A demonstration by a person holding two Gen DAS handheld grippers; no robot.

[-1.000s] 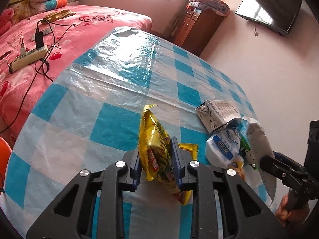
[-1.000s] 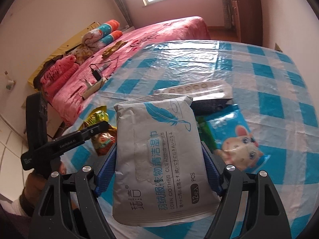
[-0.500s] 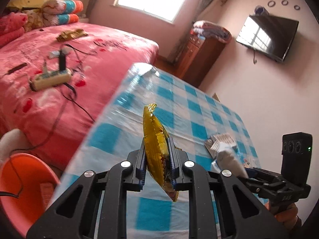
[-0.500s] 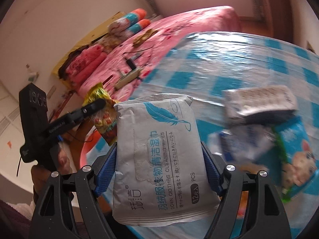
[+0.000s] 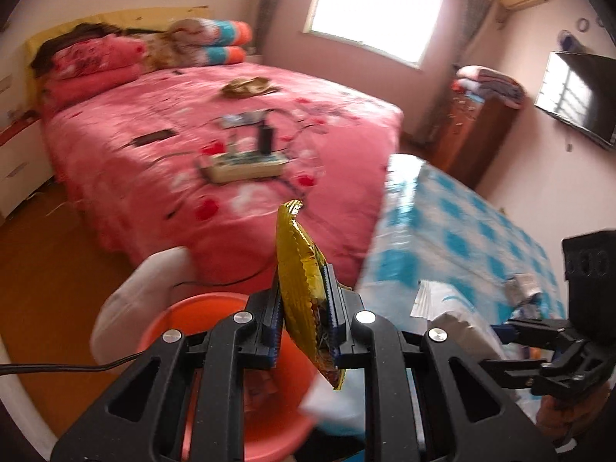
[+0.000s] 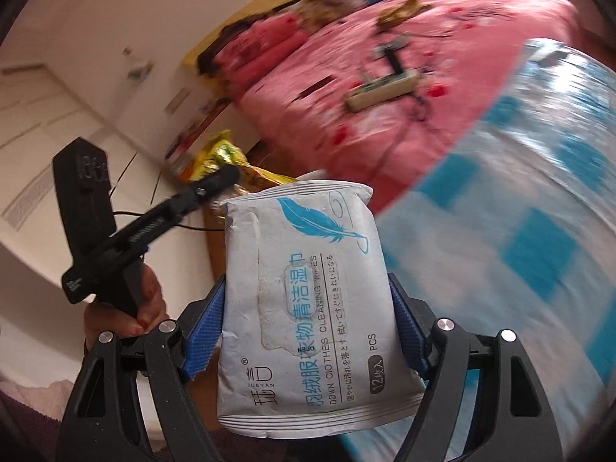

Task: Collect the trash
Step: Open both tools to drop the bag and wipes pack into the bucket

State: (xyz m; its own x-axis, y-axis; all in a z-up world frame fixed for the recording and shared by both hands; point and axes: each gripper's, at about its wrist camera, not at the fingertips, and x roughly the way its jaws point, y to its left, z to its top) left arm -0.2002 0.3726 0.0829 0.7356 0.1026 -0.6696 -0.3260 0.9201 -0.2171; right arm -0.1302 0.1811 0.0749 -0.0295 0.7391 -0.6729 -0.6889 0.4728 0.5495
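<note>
My left gripper (image 5: 304,319) is shut on a yellow snack wrapper (image 5: 304,269), held upright over an orange bin (image 5: 215,346) on the floor below. My right gripper (image 6: 308,331) is shut on a white wet-wipes packet (image 6: 304,300) with a blue feather print. In the left wrist view the right gripper (image 5: 512,335) and its packet (image 5: 454,319) are at the right, off the table's edge. In the right wrist view the left gripper (image 6: 215,184) with the wrapper (image 6: 227,161) is up left. More trash (image 5: 523,288) lies on the table.
A table with a blue-checked cloth (image 5: 462,231) is at the right. A pink bed (image 5: 231,134) with a power strip (image 5: 246,163) stands ahead. A white object (image 5: 142,288) sits beside the bin. A wooden cabinet (image 5: 473,131) and a wall TV (image 5: 577,96) are at the far right.
Both grippers have swung left off the table, carrying the wrapper and the wipes packet. The orange bin now lies directly under the left gripper.
</note>
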